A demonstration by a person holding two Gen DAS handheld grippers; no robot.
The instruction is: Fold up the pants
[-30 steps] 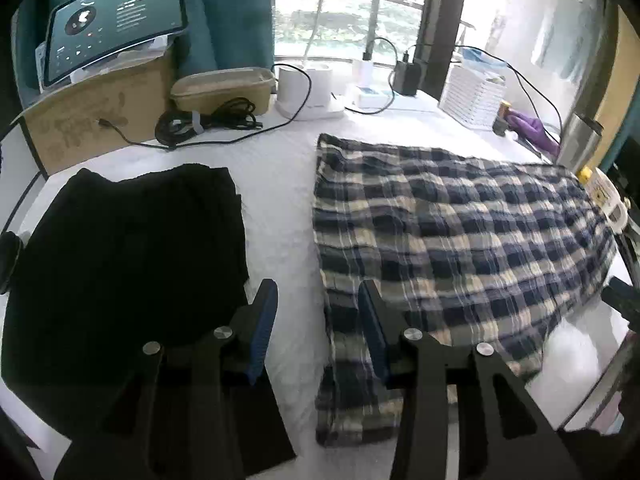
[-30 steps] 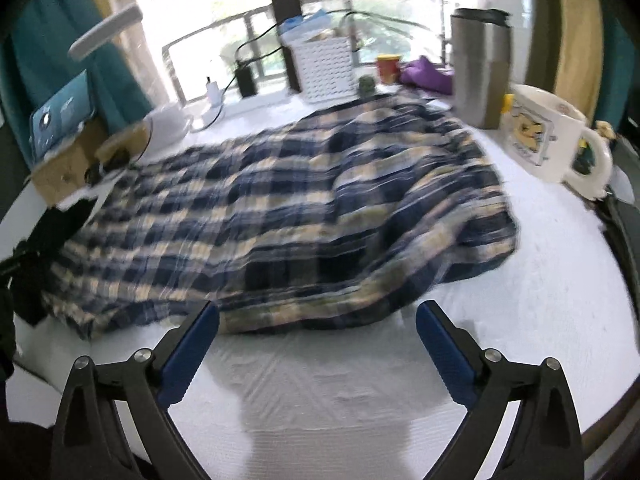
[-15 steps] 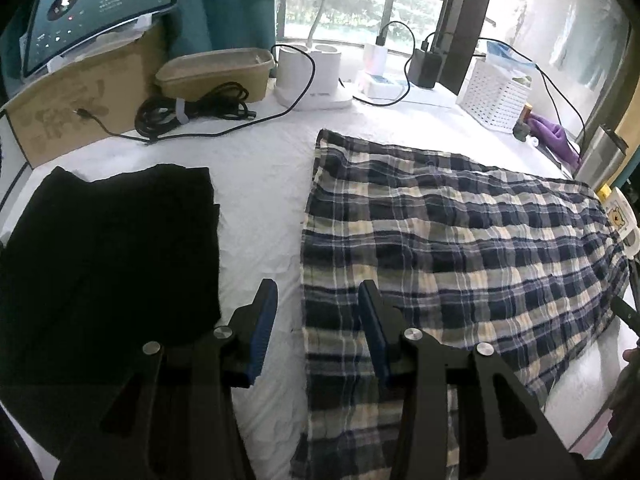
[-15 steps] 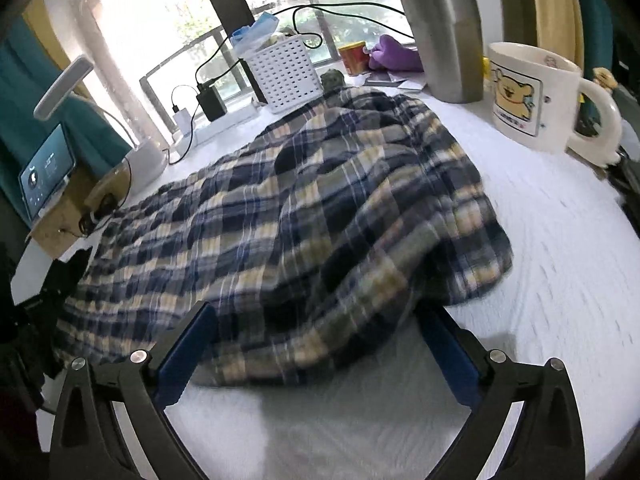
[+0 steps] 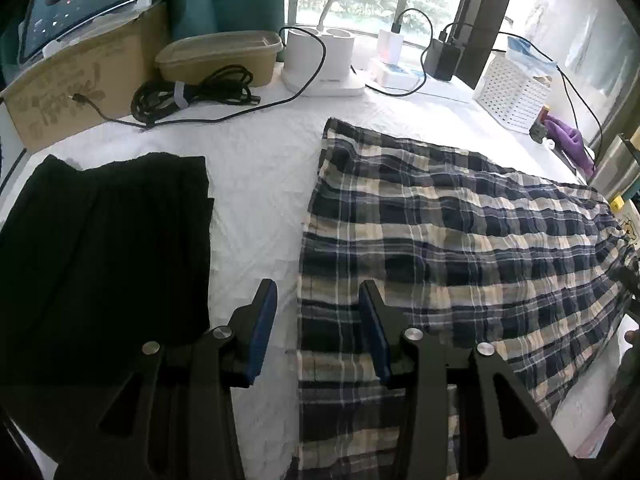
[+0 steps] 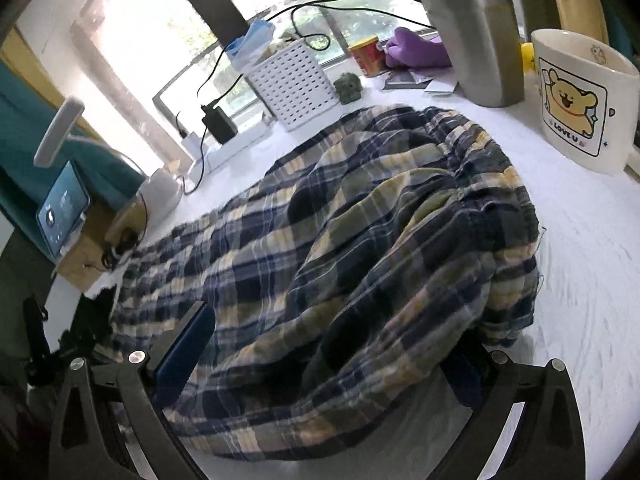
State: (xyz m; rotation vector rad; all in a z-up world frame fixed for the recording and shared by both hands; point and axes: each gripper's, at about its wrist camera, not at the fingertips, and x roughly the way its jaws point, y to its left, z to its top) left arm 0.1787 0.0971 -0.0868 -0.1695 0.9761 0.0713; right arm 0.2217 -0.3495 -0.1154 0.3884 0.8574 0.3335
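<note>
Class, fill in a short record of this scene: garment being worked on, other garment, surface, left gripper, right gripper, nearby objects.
Garment: plaid pants, spread flat
Other garment: black cloth, folded, apart from the pants
Surface: white tablecloth
Left gripper: open over the pants' side edge
Right gripper: open, bunched waistband end between its jaws
Nearby: bear mug, steel tumbler

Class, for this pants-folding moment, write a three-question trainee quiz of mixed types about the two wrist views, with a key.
1. True or false: the left gripper is clamped on the black garment.
2. Which end of the plaid pants lies between the right gripper's fingers: A) the gathered waistband end B) the leg-hem end?
3. Fill in: the bear mug stands beside a steel ____.

Key:
1. False; its fingers straddle the pants' left edge, apart.
2. A
3. tumbler
</note>
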